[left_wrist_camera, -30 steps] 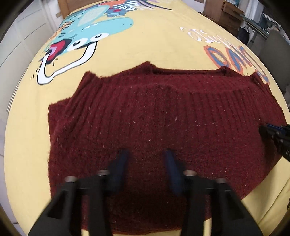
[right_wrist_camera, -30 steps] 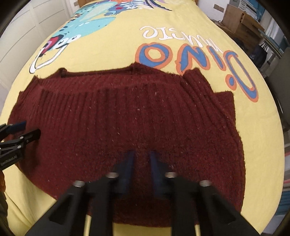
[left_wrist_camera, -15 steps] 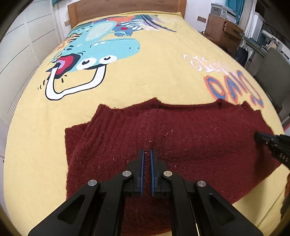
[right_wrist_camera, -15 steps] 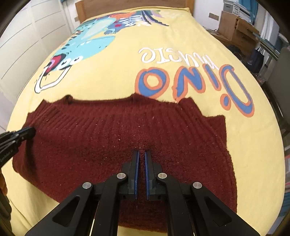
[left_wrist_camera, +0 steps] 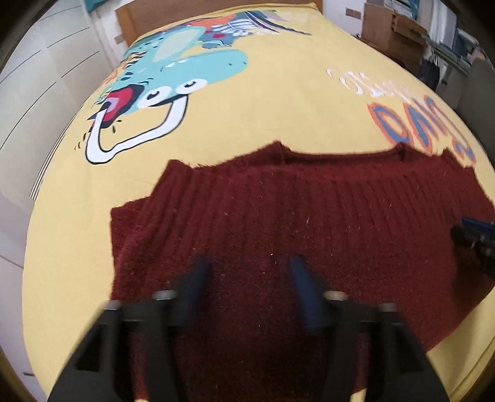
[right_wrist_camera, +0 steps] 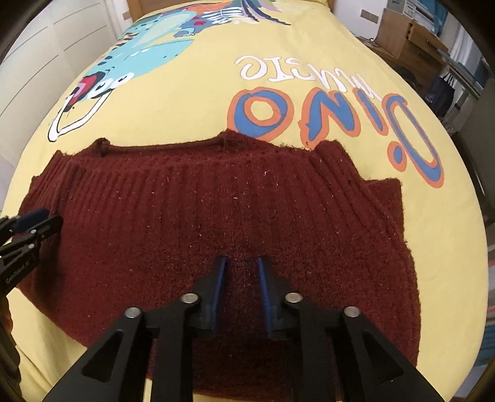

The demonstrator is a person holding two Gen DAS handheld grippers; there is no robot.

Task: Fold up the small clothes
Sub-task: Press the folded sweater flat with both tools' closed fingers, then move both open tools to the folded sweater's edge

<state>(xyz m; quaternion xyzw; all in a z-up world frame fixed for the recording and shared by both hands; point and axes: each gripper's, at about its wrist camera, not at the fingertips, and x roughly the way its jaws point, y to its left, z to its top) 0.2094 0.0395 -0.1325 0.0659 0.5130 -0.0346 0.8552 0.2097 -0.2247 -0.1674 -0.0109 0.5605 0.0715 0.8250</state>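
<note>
A dark red knitted sweater [left_wrist_camera: 309,222] [right_wrist_camera: 216,210] lies folded on the yellow bedspread, its ribbed edge toward the far side. My left gripper [left_wrist_camera: 249,266] hovers over the sweater's left half with its jaws opening, wide apart, and only flat knit shows between them. My right gripper [right_wrist_camera: 241,263] is above the sweater's near middle, its jaws opening too, a narrow gap between the blue pads with flat knit under it. Each gripper shows at the edge of the other's view: the right gripper [left_wrist_camera: 476,235] and the left gripper [right_wrist_camera: 34,222].
The yellow bedspread [left_wrist_camera: 278,102] carries a teal dinosaur print [left_wrist_camera: 185,68] and blue-orange lettering [right_wrist_camera: 324,114]. A wooden headboard [left_wrist_camera: 185,9] is at the far end. White cupboard doors [left_wrist_camera: 37,77] stand on the left, cardboard boxes [right_wrist_camera: 402,34] and clutter on the right.
Half a second ago both grippers were shut above the sweater; now both jaws stand apart, the left much wider. Both views have dipped closer to the sweater.
</note>
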